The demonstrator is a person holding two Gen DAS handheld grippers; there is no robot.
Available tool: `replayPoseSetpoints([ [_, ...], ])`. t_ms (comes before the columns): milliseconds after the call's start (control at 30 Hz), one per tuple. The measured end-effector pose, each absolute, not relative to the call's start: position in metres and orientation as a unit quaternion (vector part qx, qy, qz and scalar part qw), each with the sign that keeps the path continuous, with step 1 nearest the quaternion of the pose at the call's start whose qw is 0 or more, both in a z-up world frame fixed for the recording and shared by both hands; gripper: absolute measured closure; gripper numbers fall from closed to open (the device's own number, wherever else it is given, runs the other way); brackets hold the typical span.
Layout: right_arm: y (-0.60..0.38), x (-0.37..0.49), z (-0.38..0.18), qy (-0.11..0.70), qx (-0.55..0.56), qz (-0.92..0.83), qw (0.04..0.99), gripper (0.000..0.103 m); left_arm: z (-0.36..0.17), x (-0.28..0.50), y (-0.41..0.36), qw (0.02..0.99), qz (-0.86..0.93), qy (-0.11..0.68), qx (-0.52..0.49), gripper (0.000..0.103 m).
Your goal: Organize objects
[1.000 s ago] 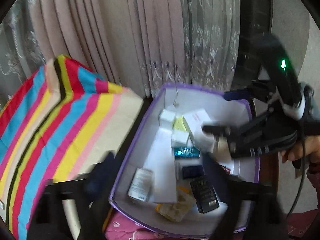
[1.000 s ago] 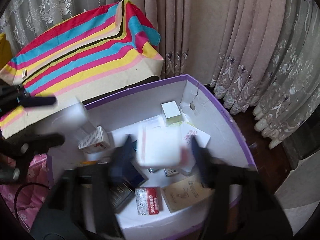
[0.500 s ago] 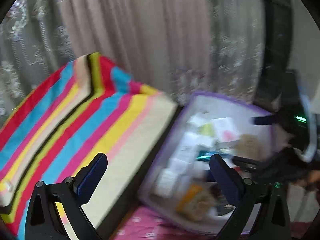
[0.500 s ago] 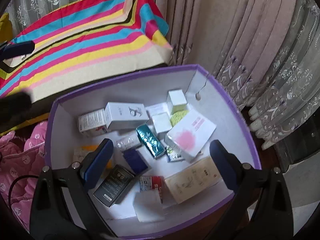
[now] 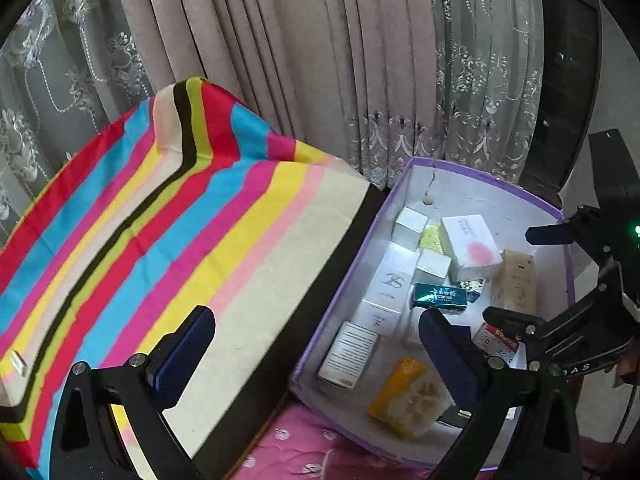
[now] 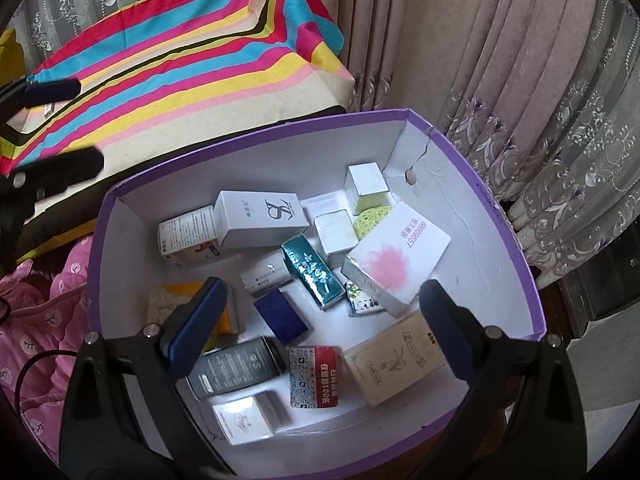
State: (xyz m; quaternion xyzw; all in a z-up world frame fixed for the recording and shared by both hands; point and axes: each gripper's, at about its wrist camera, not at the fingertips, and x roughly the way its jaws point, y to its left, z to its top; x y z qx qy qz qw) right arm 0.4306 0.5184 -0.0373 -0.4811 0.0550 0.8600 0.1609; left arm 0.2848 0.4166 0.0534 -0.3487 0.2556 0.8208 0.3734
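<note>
Right wrist view: both grippers empty, jaws spread, between picks.
Right gripper [image 6: 320, 316] hovers over the box [image 6: 516, 240]; left gripper [image 5: 316, 344] straddles its rim; likely next, choosing a carton.

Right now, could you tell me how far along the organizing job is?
Done: many small boxes lie in the purple-rimmed cardboard box, including the teal foil box and pink-flower white box. In hand: nothing; the left gripper and right gripper are open. Left: they lie jumbled.
</note>
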Motion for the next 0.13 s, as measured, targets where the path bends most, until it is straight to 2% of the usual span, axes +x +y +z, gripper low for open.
replayPoseSetpoints([
  [133, 0.5193, 0.4302, -0.0389, 0.056, -0.484, 0.858, 0.163, 0.005, 0.0461, 0.2958, 0.4182, 0.364, 0.825, 0.284, -0.326, 0.000],
])
